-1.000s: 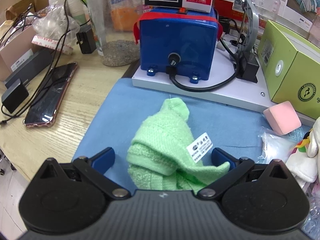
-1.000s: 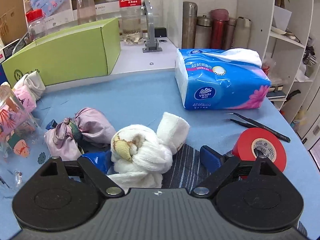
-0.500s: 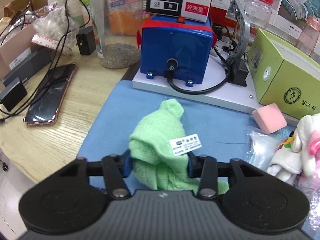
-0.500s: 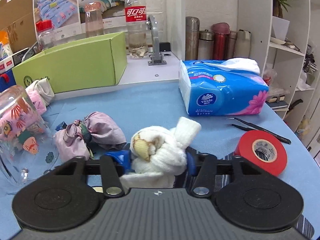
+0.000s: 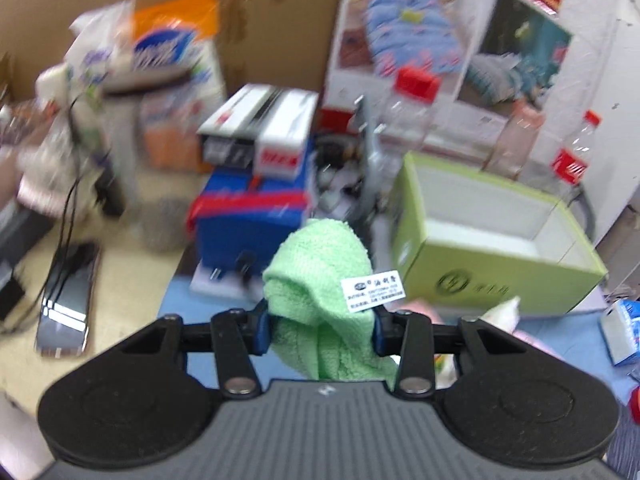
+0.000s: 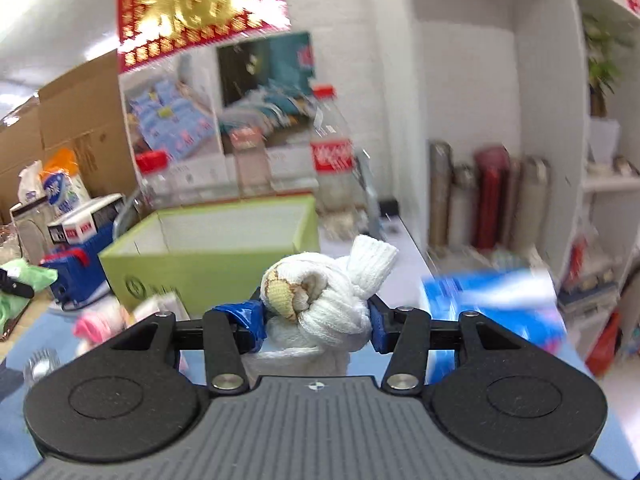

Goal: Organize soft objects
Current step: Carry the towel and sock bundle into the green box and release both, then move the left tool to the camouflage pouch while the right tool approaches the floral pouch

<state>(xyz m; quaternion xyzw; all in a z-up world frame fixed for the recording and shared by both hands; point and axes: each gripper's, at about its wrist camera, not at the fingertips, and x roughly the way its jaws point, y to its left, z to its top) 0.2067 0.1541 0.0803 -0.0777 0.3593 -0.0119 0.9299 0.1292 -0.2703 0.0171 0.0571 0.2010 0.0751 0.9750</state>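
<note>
My table [image 5: 120,240] carries a phone [image 5: 66,298] on its bare wood, a blue mat [image 5: 180,304] beside it, and a green box [image 5: 492,248] standing behind the mat.

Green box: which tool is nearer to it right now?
Hard to call. Left tool, holding the green towel, has the green box ahead-right; right tool, holding the white sock, has it ahead-left.

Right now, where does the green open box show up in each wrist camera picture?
Left wrist view: the green box sits right of centre, behind the green towel held in the left tongs.
Right wrist view: it sits left of centre, behind the knotted white sock held in the right tongs.
Shared landmark: the blue machine.
</note>
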